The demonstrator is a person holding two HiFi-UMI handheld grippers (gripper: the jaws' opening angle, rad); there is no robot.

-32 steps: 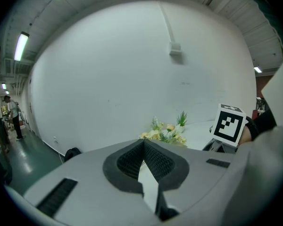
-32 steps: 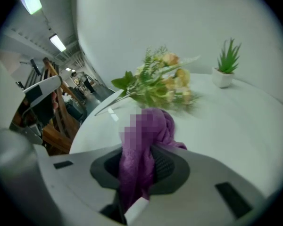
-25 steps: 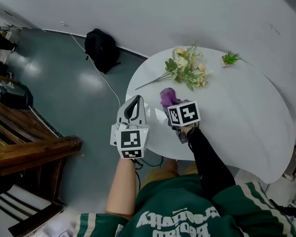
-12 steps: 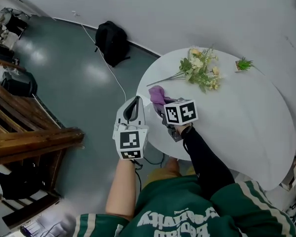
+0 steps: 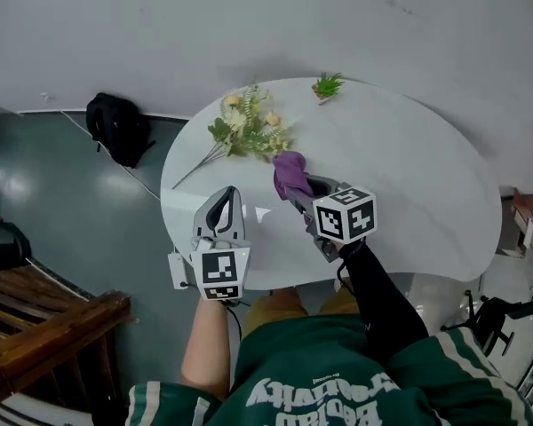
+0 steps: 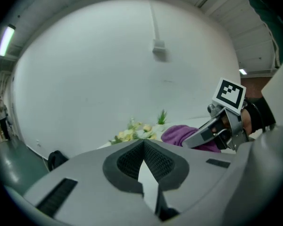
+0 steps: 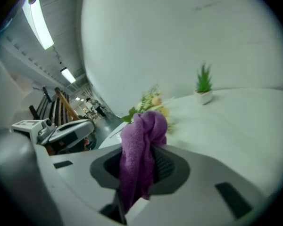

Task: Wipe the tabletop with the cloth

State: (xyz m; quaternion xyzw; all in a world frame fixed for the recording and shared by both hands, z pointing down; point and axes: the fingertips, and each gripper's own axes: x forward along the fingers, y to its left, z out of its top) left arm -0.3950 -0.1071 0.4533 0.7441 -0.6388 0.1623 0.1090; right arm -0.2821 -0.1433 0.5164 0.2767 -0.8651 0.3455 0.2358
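One purple cloth [image 5: 289, 170], bunched up, pinched tight in right gripper [image 5: 302, 193], low over white worktop [image 5: 409, 176], just beside flowers [image 5: 245, 128]. Contact with worktop: hard to tell. Left gripper [image 5: 228, 195] closed tip to tip on nothing, over near edge. Small plant [image 5: 327, 85] well apart at far rim.

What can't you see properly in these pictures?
- Head view: whether the purple terry cloth touches the round white tabletop; the cloth's own folds cover the spot.
- Right gripper view: the yellow-and-white flower bouquet, blurred and half behind the cloth.
- Left gripper view: the black backpack, partly cut off by the grey left gripper.
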